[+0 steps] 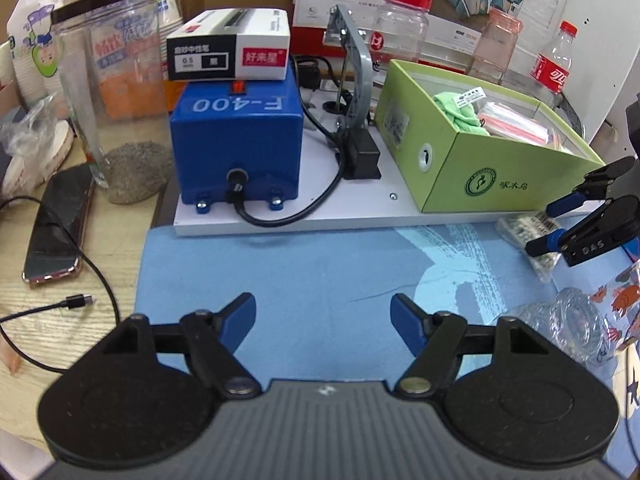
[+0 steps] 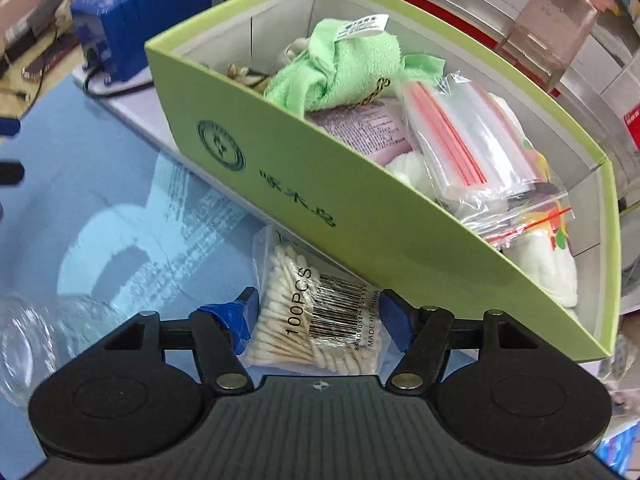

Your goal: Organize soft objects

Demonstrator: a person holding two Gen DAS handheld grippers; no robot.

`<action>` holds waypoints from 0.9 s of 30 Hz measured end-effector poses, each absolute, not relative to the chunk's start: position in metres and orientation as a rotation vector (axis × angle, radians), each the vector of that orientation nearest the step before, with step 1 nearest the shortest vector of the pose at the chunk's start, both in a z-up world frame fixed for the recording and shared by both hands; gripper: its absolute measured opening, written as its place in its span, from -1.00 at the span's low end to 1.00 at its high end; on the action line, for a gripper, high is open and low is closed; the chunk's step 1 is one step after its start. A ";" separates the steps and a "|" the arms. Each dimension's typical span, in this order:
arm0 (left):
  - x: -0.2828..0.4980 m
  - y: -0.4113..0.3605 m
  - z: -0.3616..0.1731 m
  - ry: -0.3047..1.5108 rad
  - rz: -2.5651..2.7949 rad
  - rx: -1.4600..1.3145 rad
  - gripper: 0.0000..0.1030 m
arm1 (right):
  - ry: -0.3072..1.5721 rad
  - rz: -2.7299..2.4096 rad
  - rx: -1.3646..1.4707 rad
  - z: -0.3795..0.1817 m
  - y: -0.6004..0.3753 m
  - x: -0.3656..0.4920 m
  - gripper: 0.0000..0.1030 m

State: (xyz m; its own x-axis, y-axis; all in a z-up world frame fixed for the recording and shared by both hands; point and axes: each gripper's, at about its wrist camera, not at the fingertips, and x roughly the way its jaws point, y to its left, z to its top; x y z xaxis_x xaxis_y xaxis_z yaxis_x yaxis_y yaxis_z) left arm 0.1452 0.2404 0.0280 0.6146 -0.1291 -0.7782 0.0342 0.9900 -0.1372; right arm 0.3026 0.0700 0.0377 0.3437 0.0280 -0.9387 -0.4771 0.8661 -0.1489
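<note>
A green cardboard box [image 2: 360, 216] holds a green towel [image 2: 344, 68], zip bags [image 2: 464, 136], a pink pack and white cotton items. It also shows in the left wrist view [image 1: 480, 176]. A clear bag of cotton swabs [image 2: 316, 312] lies on the blue mat against the box's front wall. My right gripper [image 2: 320, 312] is open, its fingers on either side of the bag; from the left wrist view it [image 1: 548, 228] is over the bag [image 1: 524, 228]. My left gripper [image 1: 323, 312] is open and empty over the blue mat [image 1: 320, 272].
A blue F-400 machine [image 1: 240, 148] on a white board stands behind the mat, with a pen box on it. A clear jar [image 1: 116, 100], a phone [image 1: 60, 224] and a cable lie left. A clear plastic jar [image 1: 576, 324] lies right. Bottles stand behind the box.
</note>
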 end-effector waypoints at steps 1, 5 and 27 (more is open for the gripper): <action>0.145 0.241 0.026 0.908 -0.096 -0.107 0.42 | 1.197 0.324 -0.452 0.038 0.067 0.302 0.03; 0.145 0.243 0.022 0.915 -0.100 -0.124 0.42 | 1.247 0.261 -0.439 0.042 0.043 0.300 0.06; 0.105 0.275 0.102 0.795 -0.028 -0.063 0.46 | 0.990 0.124 0.120 0.093 -0.103 0.221 0.12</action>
